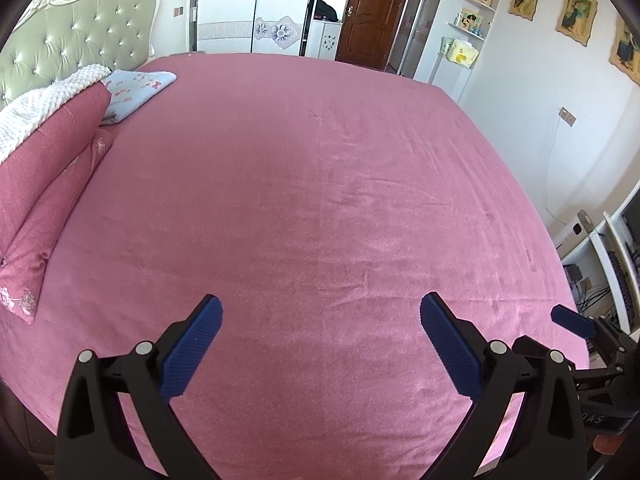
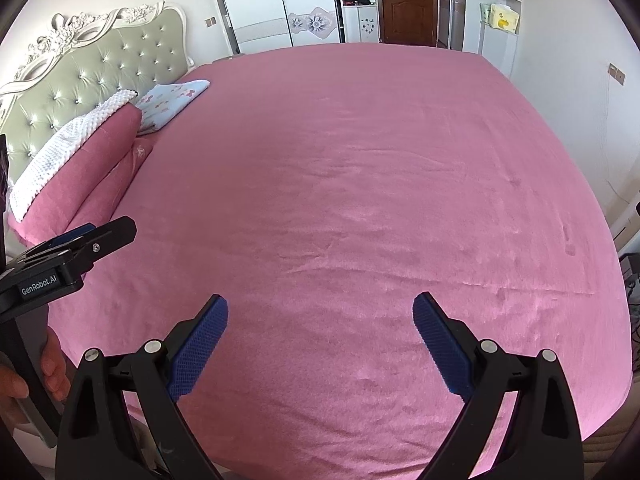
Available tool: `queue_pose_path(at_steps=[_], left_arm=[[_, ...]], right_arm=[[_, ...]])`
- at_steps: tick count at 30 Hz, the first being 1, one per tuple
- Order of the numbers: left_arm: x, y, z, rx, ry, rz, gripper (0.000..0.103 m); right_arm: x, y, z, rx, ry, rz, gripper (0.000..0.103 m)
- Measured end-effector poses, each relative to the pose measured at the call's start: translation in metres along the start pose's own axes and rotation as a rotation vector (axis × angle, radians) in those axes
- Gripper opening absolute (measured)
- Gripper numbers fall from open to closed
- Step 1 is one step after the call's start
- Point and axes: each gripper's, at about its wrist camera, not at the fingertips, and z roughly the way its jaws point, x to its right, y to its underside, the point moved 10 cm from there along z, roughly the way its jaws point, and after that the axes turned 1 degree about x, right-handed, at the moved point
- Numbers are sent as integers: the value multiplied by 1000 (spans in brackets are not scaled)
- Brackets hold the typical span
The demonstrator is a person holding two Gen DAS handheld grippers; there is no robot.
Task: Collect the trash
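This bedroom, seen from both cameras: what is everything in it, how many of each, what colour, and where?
Sheet: one, pink, covering the whole bed; no trash shows on it.
Headboard: one, pale green tufted with white carved frame, far left.
Pillows: at least two, pink, stacked by the headboard.
Blanket: one, white, bumpy, on top of the pillows.
Cloth: one, light blue patterned, folded, beside the pillows.
Wardrobe: one, white with flower motif, far wall.
Door: one, brown wood, far wall.
Pictures: at least three, yellow-framed, right wall.
Left gripper: one, black with blue pads, open.
Right gripper: one, same colours, open.
Hand: one, gripping the left handle.
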Motion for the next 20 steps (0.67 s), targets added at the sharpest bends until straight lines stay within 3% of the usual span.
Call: queue_pose_path(at_steps=[12,20], left_arm=[[-1,-11,-9,43,-17,1,99],[1,-15,-8,30,-6,-8,99]], right_arm=[[12,0,-1,-12,3,27,90],[13,-3,-2,-8,1,35,90]])
